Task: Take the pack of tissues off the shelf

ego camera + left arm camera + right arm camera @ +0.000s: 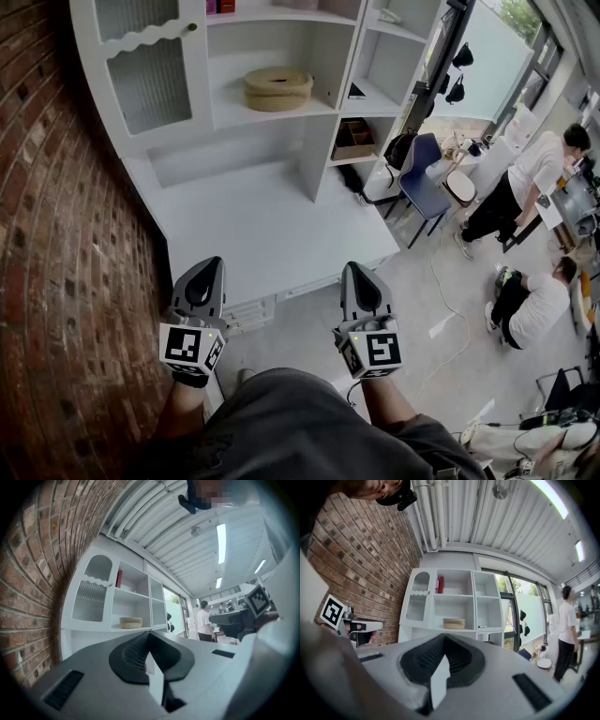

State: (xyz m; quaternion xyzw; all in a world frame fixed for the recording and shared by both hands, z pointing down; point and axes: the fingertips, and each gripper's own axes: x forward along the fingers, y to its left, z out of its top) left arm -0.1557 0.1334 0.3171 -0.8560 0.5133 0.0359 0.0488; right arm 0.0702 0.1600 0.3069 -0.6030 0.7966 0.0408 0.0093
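Tissues are hard for me to pick out from here. A red pack (440, 585) is standing up in the top middle box of the white shelf (317, 150), and I cannot tell if that is the tissues.

The left gripper (208, 265) is being held low in front of the person. Its jaws are squeezed tight together, and nothing is sitting between them. The right gripper (356, 271) is being held just the same way beside it, with its jaws pressed together and nothing in them.

The red pack is sitting far ahead of both grippers and high above them, well apart from the jaw tips. It is a bit closer to the left gripper's side than to the right one's. A round woven basket (278, 89) is resting one box below the red pack, also far ahead of the jaws.

A white counter (272, 225) is lying between the grippers and the shelf boxes. A brick wall (66, 234) is running along the outer side of the left gripper. Off past the right gripper, a person in a white top (525, 178) is bending over a table.
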